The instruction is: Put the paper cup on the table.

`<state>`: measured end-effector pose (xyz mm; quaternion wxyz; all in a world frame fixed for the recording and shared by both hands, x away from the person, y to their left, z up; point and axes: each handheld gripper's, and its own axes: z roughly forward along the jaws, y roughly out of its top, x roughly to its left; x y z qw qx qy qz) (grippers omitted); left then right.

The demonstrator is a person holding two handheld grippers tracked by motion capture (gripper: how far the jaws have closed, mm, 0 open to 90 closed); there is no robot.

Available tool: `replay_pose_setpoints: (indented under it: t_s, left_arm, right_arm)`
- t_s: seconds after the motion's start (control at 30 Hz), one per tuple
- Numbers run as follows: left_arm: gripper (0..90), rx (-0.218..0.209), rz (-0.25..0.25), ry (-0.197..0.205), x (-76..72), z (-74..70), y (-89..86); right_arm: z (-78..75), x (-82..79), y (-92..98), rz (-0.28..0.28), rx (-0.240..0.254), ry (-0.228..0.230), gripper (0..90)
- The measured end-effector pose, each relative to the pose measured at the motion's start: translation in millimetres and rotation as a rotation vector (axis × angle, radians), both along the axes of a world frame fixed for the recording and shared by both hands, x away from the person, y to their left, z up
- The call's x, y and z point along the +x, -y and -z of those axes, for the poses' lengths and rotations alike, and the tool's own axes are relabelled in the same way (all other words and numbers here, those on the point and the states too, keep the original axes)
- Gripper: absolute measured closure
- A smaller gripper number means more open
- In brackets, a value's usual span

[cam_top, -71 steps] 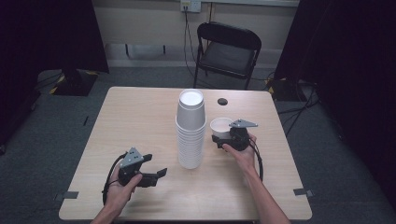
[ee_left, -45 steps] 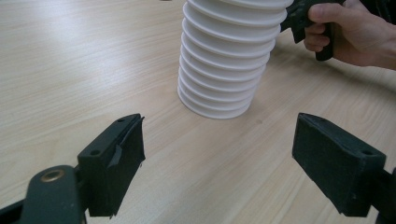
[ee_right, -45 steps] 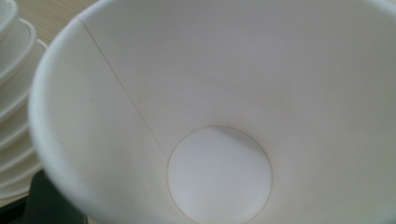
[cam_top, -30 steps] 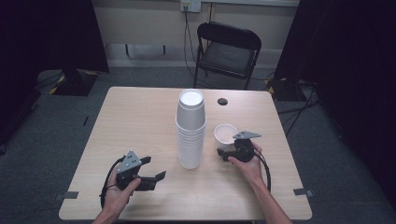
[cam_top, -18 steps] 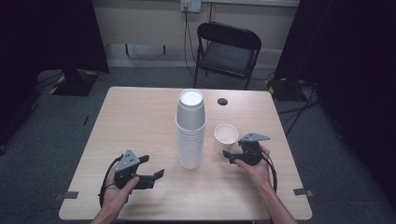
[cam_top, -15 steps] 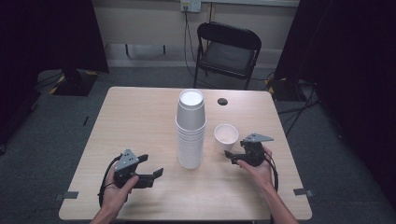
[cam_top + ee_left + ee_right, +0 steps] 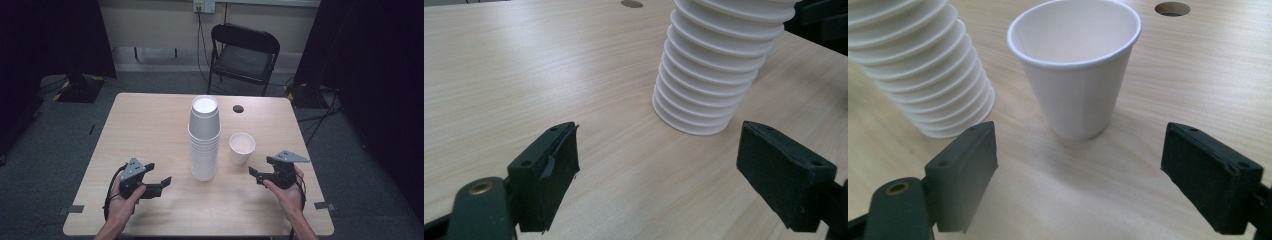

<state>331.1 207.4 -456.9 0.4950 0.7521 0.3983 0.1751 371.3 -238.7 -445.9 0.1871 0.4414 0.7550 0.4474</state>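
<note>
We are drawing our right gripper [image 7: 257,175] back from the single cup [image 7: 242,148], which it was clasping a couple of seconds ago; now the cup is standing alone, upright and mouth up, on the tabletop [image 7: 150,130], just to the right of the tall stack of cups [image 7: 204,137]. In the right gripper view the cup [image 7: 1078,65] is sitting beyond the jaws, clear of both, and the jaws are standing wide apart with nothing between them. We are holding our left gripper [image 7: 161,182] low over the tabletop to the left of the stack and nearer to us, its jaws also spread wide and empty. In the left gripper view it is facing the stack's base [image 7: 714,75]. A small dark hole [image 7: 238,108] is showing in the tabletop behind the stack, to its right.
</note>
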Motion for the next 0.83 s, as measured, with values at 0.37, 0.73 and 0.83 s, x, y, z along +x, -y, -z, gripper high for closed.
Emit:
replay_pose_setpoints:
  t_s: [0.37,0.73,0.83]
  left_arm:
    - [16.7,0.031,-0.010,-0.004,-0.6,0.9,-1.1]
    - [16.5,0.030,-0.003,-0.012,1.0,2.6,-1.1]
    - [16.5,0.030,-0.003,-0.011,1.3,2.7,-1.6]
  right_arm:
    - [-7.7,-40.0,16.9,0.041,0.034,0.006,15.0]
    - [6.2,-54.6,37.4,0.069,-0.005,-0.011,15.5]
    - [9.0,-53.8,38.1,0.072,-0.016,-0.013,15.6]
